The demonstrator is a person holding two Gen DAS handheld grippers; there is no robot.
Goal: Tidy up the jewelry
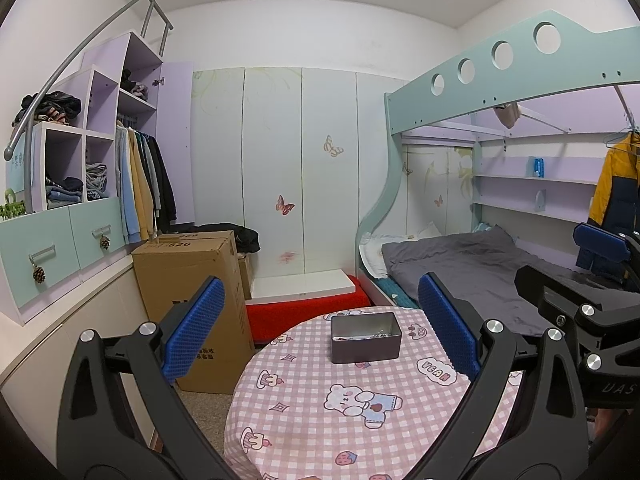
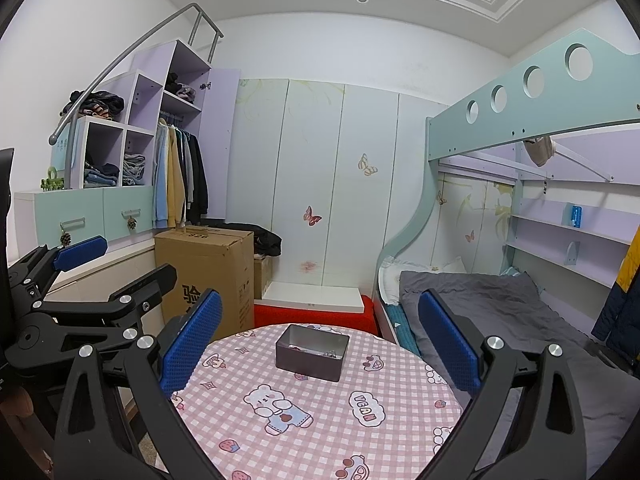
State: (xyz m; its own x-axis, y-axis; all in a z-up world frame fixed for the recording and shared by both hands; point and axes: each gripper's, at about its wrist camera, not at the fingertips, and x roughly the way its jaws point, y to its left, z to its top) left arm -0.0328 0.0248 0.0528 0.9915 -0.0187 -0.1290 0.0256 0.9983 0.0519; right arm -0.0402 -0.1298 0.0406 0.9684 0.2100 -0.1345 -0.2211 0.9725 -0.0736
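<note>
A small dark grey metal tin (image 1: pixel 365 338) stands open on the far part of a round table with a pink checked cartoon cloth (image 1: pixel 320 404). It also shows in the right wrist view (image 2: pixel 312 353), on the same cloth (image 2: pixel 320 412). Small shiny jewelry pieces (image 2: pixel 330 354) lie inside it. My left gripper (image 1: pixel 326 330) is open and empty, raised above the near side of the table. My right gripper (image 2: pixel 320 338) is open and empty, held beside the left one. Each gripper shows at the edge of the other's view.
A tall cardboard box (image 1: pixel 192 304) stands left of the table. A red cushion (image 1: pixel 304 312) with a white board lies behind it. A bunk bed with grey bedding (image 1: pixel 460 264) is at the right. Open wardrobe shelves and hanging clothes (image 1: pixel 140 184) fill the left wall.
</note>
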